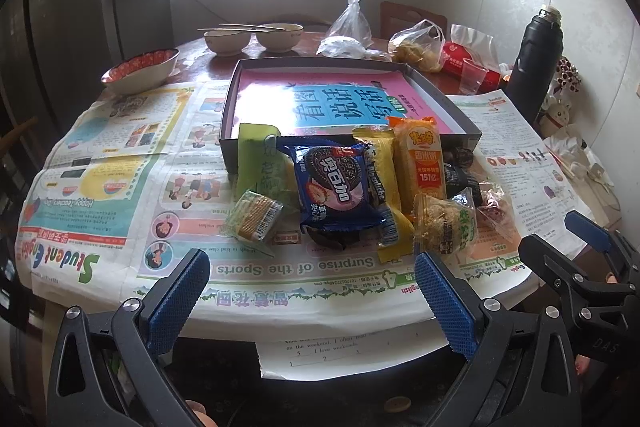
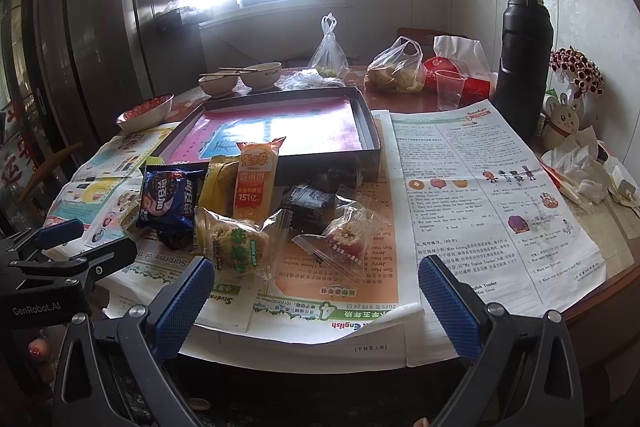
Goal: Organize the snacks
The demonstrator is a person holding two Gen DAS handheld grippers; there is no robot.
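Observation:
A heap of wrapped snacks lies on newspaper in front of a shallow dark box (image 1: 436, 87) (image 2: 370, 125) lined with a pink sheet. The heap holds a blue cookie pack (image 1: 334, 189) (image 2: 170, 201), an orange rice-cake pack (image 1: 422, 159) (image 2: 256, 179), a yellow pack (image 1: 380, 171), a green pack (image 1: 258, 159), a small clear cracker pack (image 1: 254, 215), a clear puffed-rice pack (image 1: 446, 227) (image 2: 236, 247), dark packs (image 2: 310, 205) and a reddish clear pack (image 2: 346, 241). My left gripper (image 1: 312, 295) and my right gripper (image 2: 316, 297) hang open near the table's front edge, nothing between their fingers.
Behind the box stand two bowls with chopsticks (image 1: 252, 37), a bowl of red fruit (image 1: 140, 67), plastic bags (image 2: 394, 69), a clear cup (image 2: 450, 89) and a tall black flask (image 2: 522, 55). Crumpled tissues (image 2: 580, 163) and ornaments crowd the right edge. Newspaper (image 2: 480, 195) covers the table.

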